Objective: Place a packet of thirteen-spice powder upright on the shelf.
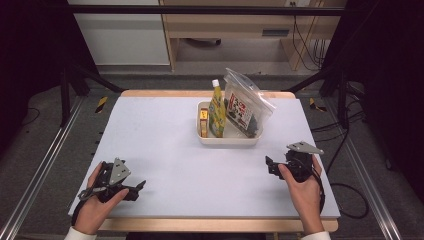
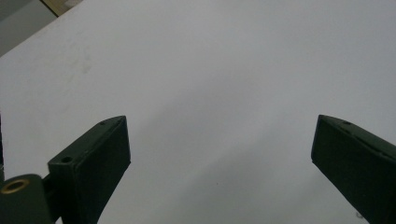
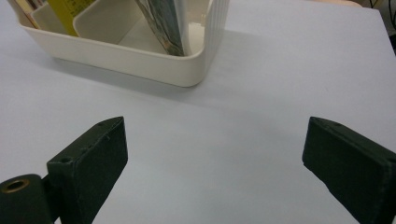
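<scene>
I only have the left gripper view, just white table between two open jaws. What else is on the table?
Observer: A cream tray stands toward the table's far side, right of centre.
Operator: Anything in it?
Observer: A yellow bottle with a white cap stands upright in it, beside a clear bag and a small orange box.
Operator: Where's the other tool?
Observer: The right tool rests near the table's right front, jaws open, nothing between them, facing the tray.
</scene>
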{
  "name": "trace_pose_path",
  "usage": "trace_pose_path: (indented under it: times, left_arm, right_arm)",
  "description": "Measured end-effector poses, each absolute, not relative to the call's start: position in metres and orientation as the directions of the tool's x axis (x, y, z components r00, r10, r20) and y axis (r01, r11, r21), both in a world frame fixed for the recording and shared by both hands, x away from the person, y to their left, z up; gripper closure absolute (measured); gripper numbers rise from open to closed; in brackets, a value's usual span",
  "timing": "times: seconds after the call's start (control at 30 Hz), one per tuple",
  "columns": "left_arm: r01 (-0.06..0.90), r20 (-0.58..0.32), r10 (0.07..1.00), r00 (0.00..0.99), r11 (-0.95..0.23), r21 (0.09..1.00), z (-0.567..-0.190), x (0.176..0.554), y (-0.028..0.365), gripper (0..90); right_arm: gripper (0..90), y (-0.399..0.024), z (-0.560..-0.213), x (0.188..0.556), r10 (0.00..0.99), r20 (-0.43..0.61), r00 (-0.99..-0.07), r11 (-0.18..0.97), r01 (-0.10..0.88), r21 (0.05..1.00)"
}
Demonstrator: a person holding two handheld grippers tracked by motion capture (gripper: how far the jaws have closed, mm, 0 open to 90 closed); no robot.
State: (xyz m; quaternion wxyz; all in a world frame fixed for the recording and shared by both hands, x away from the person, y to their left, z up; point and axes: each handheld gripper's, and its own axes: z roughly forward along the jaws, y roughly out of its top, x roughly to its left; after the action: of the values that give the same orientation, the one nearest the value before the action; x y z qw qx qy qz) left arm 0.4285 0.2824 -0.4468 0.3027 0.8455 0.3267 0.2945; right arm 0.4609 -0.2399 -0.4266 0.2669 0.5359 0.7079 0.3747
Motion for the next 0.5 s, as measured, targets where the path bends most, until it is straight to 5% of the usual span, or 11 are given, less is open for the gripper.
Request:
trace_pose_path:
  times: [0.5]
  left_arm:
    - [0.375,0.300,0.730,0.614,-0.604,0.703,-0.447,0.429,0.283,4.3]
  right_arm:
    - [6.5,-0.253,-0.449,0.463,0.966,0.038,-0.254,0.125,0.595,0.794]
